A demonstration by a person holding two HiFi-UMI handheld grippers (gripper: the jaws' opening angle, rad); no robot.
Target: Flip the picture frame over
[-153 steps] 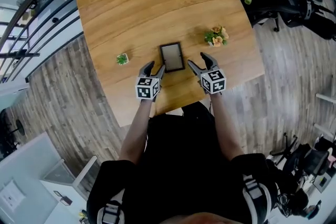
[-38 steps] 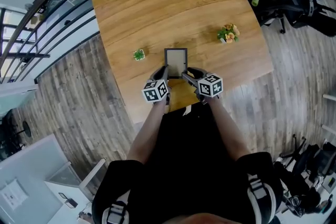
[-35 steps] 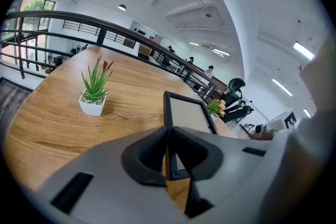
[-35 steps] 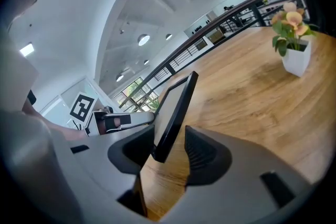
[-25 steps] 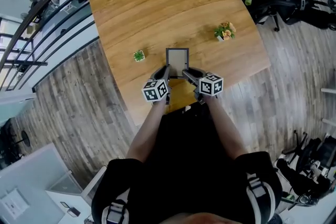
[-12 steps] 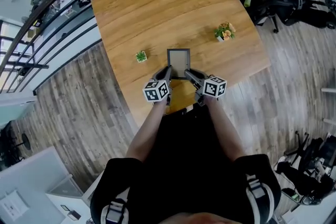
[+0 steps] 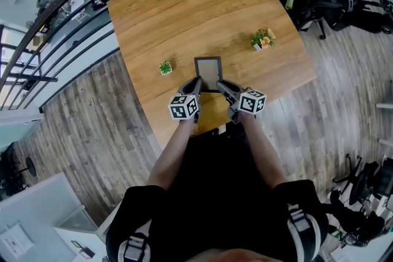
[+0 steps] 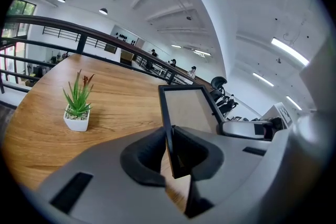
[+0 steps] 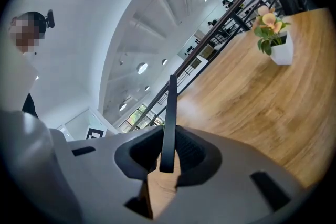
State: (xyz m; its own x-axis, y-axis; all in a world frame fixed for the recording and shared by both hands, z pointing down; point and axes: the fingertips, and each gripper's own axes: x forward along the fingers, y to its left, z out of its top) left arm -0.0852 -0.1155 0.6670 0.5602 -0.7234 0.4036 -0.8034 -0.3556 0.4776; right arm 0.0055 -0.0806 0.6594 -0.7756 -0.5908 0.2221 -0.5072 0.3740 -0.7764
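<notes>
In the head view, a dark rectangular picture frame with a pale beige panel is near the front edge of the light wooden table, just ahead of the person. The left gripper meets the frame's near-left corner and the right gripper its near-right corner. A small green plant in a white pot stands to the frame's left, and a pot of orange and pink flowers stands well off to its right.

In the left gripper view, the left gripper has its jaws narrowed onto the picture frame, both dark pads pressing its thin edge. The frame slopes away over the table, with the green plant to its left.

In the right gripper view, the picture frame shows edge-on as a thin dark bar. The right gripper has just been closing its jaws, and its pads now clamp that edge. The flower pot stands farther back on the table.
</notes>
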